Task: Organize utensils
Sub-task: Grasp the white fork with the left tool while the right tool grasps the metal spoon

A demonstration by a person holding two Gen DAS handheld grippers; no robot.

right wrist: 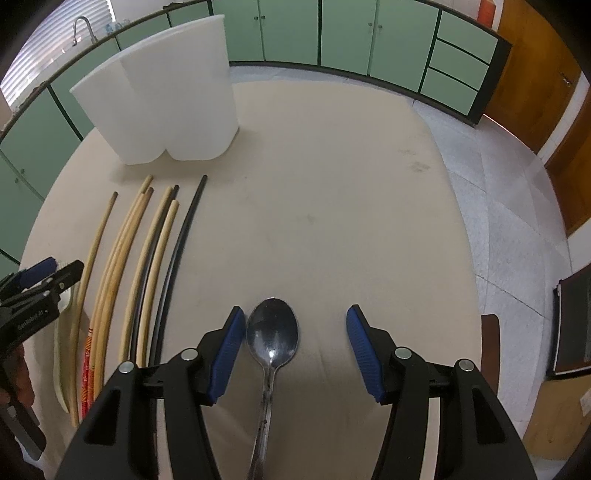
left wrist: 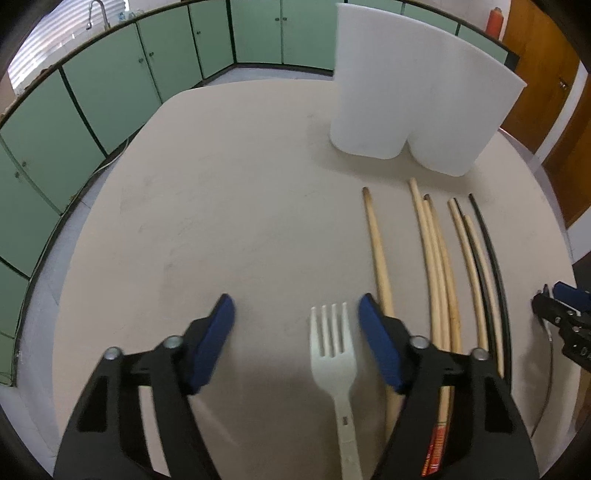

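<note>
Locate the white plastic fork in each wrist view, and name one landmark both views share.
Left wrist view: the white fork lies bottom centre, between the open fingers of the left gripper.
Right wrist view: only a sliver of it shows at the far left edge, under the other gripper.
Shared landmark: the white two-compartment holder.

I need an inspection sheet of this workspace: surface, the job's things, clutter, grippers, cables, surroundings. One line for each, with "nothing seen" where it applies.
Surface: round beige table, faint stains.
Job's things: white plastic fork between the left gripper's jaws; dark metal spoon between the right gripper's jaws; pale wooden chopsticks and black chopsticks lying side by side; white two-compartment holder standing at the far side.
Clutter: nothing seen.
Grippers: both open, pads not pressing the utensils.
Cables: one thin cable on the floor by the green cabinets.
Surroundings: green cabinets, faucet, brown wooden door.
</note>
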